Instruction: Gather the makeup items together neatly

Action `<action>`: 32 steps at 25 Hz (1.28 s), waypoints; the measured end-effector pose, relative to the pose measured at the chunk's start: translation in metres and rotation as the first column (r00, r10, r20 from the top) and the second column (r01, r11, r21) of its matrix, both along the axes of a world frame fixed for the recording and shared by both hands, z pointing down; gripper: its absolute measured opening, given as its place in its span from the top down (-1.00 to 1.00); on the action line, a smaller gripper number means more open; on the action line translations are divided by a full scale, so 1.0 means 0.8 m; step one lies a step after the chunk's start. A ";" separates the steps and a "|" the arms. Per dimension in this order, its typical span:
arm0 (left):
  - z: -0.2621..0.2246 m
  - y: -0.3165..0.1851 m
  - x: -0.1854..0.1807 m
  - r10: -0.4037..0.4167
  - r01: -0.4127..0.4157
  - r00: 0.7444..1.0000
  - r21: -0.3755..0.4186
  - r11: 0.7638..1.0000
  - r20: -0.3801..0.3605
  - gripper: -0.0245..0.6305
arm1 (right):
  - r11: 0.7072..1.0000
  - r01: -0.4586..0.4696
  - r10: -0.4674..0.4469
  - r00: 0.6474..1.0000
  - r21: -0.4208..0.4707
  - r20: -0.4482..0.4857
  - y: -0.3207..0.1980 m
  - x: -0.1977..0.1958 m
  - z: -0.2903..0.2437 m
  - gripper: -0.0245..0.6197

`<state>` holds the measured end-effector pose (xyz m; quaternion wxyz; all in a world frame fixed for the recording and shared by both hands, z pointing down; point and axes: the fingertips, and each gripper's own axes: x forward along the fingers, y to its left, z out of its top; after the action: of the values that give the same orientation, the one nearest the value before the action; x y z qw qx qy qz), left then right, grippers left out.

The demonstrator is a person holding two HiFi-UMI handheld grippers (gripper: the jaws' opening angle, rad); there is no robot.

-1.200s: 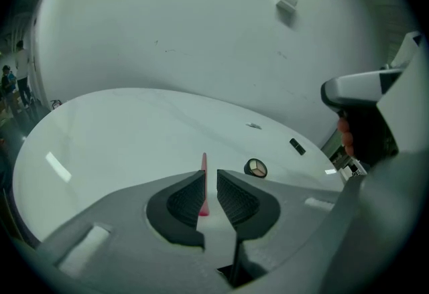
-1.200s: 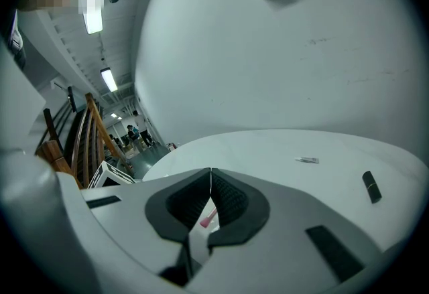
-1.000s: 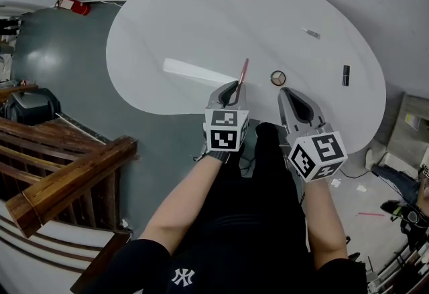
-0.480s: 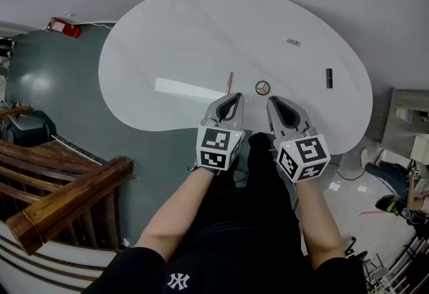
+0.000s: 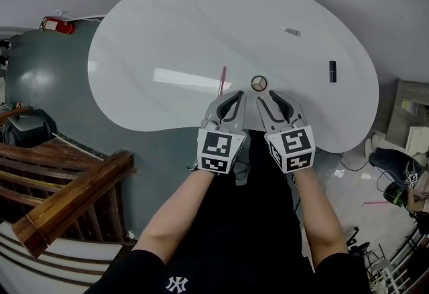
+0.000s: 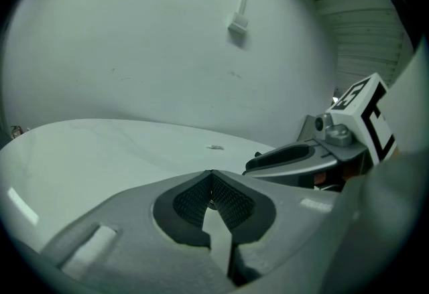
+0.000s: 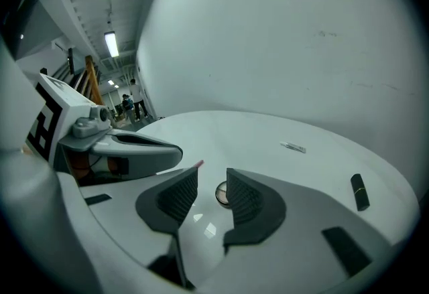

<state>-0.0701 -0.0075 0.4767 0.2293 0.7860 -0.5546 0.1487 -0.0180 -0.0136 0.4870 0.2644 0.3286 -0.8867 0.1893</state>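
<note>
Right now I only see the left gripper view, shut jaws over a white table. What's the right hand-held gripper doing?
Observer: The right hand-held gripper has just been opening its jaws; nothing is between them, and a round compact lies just past the tips.
Operator: Anything near my left one?
Observer: A pink pencil lies on the table ahead of the left hand-held gripper, left of the compact.
Operator: Anything else out there?
Observer: A black tube lies far right, apart from the others.
</note>
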 end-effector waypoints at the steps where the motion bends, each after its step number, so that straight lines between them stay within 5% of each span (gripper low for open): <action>1: 0.004 0.000 0.001 -0.001 0.001 1.000 -0.002 1.000 0.002 0.90 | 1.000 0.007 -0.007 1.000 -0.006 -0.013 -0.002 0.000 0.010 0.49; 14: 0.041 -0.005 -0.002 -0.036 0.036 0.999 -0.037 0.999 0.017 0.90 | 0.995 0.059 -0.071 0.987 -0.080 -0.148 -0.022 -0.007 0.097 0.22; 32: 0.053 -0.011 -0.018 -0.051 0.052 0.999 -0.026 0.998 0.008 0.90 | 0.992 0.055 -0.083 0.963 -0.114 -0.258 -0.031 -0.012 0.127 0.24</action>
<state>-0.0846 -0.0161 0.5194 0.2413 0.7679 -0.5734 0.1527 -0.0280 -0.0385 0.5889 0.4027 0.3050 -0.8436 0.1817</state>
